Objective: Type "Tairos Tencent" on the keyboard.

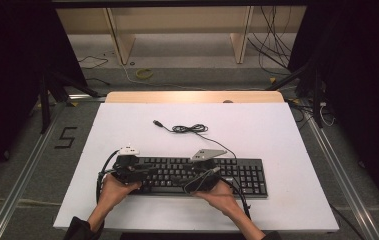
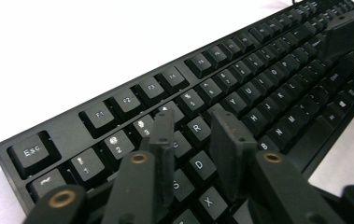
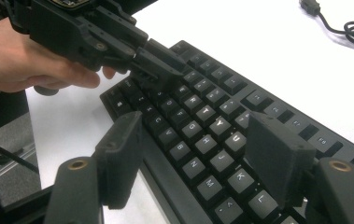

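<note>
Resting near the front edge of the white surface (image 1: 277, 130), the black keyboard (image 1: 242, 175) lies flat, its cable (image 1: 192, 129) trailing back in a loose coil toward the USB plug (image 1: 157, 122). The left hand-held gripper (image 2: 195, 126) hovers over the left key block with its jaws partly spread, nothing between them, the tips just above the number and letter rows. The right hand-held gripper (image 3: 198, 140) has its jaws spread wide across the keyboard's front edge and the middle letter keys, not yet pinching anything.

Risks from this position:
- Jaw tips lowered at an angle can catch under a keycap and lever it off.
- Closing the right jaws on the near edge alone can tip the keyboard or slide it toward the surface edge.
- Lifting one end first can drag the cable and pull the coil tight.
- The two grippers stand close together; a sideways move can make them collide.
</note>
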Demonstrator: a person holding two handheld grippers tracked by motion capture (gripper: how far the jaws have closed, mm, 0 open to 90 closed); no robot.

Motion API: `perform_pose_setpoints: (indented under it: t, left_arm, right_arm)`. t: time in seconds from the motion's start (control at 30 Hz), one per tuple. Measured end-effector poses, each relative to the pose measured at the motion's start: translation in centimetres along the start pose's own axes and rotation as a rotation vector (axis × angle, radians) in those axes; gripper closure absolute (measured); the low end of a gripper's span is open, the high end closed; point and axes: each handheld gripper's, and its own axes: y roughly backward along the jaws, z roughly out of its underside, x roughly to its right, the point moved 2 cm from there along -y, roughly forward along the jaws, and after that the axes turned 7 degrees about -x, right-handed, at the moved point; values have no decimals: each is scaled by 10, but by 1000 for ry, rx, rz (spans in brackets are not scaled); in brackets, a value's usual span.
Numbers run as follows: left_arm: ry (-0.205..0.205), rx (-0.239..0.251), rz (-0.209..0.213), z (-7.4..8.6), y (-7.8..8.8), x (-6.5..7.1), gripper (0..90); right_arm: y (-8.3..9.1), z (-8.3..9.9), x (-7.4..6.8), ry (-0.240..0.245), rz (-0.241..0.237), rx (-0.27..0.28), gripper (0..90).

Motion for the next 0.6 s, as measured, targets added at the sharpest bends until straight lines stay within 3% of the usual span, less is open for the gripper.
perform_pose_setpoints:
  t: [0.6]
  left_arm:
    - [47, 41, 20, 4, 11, 1, 464]
  right_arm:
    - [-3, -2, 3, 8, 12, -1, 460]
